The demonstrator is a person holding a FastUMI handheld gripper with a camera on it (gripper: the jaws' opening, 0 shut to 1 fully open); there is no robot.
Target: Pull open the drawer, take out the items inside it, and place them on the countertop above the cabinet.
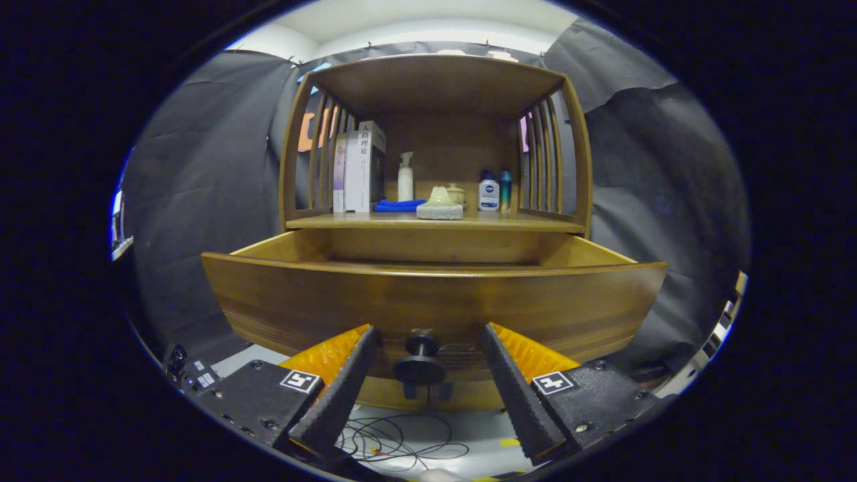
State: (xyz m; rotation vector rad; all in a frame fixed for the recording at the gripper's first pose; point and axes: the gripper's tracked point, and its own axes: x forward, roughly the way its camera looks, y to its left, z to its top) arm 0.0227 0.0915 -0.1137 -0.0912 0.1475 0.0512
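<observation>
We see the drawer (428, 301) pulled open; our tongs (428, 365) stand released, its knob (420, 365) between the fingers, touching neither.

**Inspector:** State of the claw (428, 378)?

**Assistant:** Its fingers stand spread, pressing on nothing. The dark round knob (420, 365) of the brown wooden drawer (428, 301) sits between them, clear of both.

**Inspector:** The drawer?

**Assistant:** Pulled out from the wooden cabinet (435, 87). Its inside is hidden behind the front panel.

**Inspector:** The surface (522, 224) above it?

**Assistant:** Upright books (358, 171) stand by the slatted side, a folded blue cloth (398, 205) beside them, a white pump bottle (405, 177) behind the cloth. A pale green sponge block (440, 210) lies at the middle, with a white bottle (489, 192) and a teal bottle (505, 189) at the other side.

**Inspector:** Below?

**Assistant:** Thin black cables (395, 442) loop on the pale floor.
</observation>
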